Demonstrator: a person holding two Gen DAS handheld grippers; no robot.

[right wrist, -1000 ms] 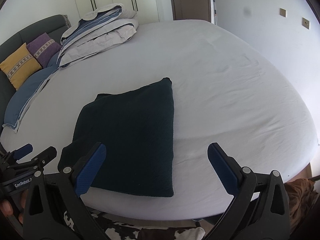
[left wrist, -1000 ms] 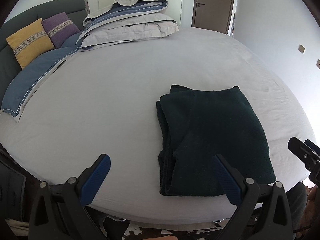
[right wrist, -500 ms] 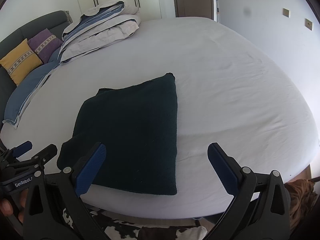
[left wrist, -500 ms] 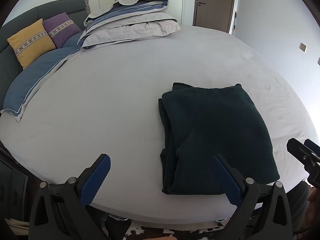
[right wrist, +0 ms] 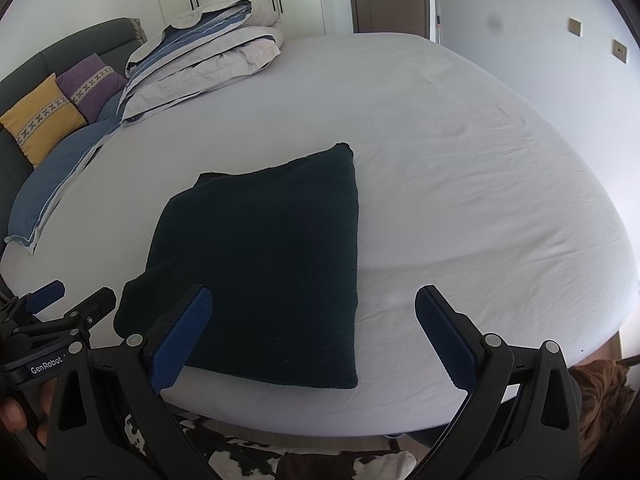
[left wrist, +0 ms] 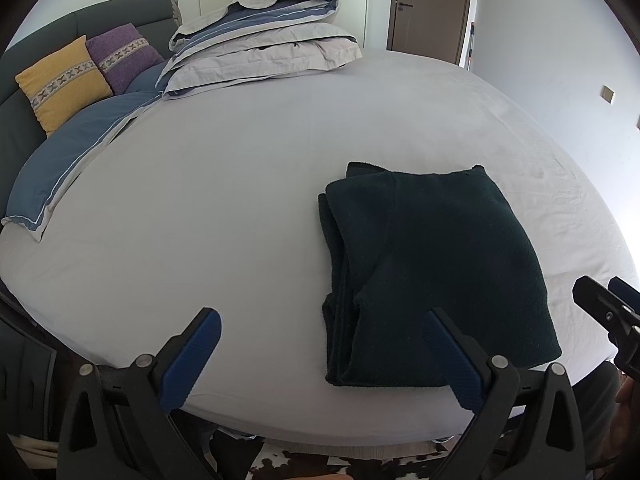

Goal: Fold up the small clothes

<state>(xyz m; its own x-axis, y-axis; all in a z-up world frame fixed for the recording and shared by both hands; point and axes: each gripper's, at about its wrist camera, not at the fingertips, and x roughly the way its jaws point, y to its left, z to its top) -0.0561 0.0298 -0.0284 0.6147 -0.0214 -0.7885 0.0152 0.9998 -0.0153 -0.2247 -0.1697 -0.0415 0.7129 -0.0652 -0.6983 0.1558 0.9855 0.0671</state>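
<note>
A dark green garment [left wrist: 432, 264] lies folded into a neat rectangle near the front edge of the white bed [left wrist: 224, 216]; it also shows in the right wrist view [right wrist: 268, 260]. My left gripper [left wrist: 320, 356] is open and empty, held just short of the garment's front left corner. My right gripper [right wrist: 316, 332] is open and empty, held over the garment's front right corner. Each gripper shows at the edge of the other's view: the right one [left wrist: 608, 312] and the left one [right wrist: 60, 308].
A folded grey and blue duvet [left wrist: 260, 48] lies at the head of the bed. Yellow [left wrist: 60, 80] and purple [left wrist: 122, 54] cushions lean on the dark headboard. A blue pillow [left wrist: 76, 152] lies at the left edge. A door [left wrist: 432, 4] stands beyond.
Both grippers have drawn back slightly from the bed and stayed open. The folded garment has not moved.
</note>
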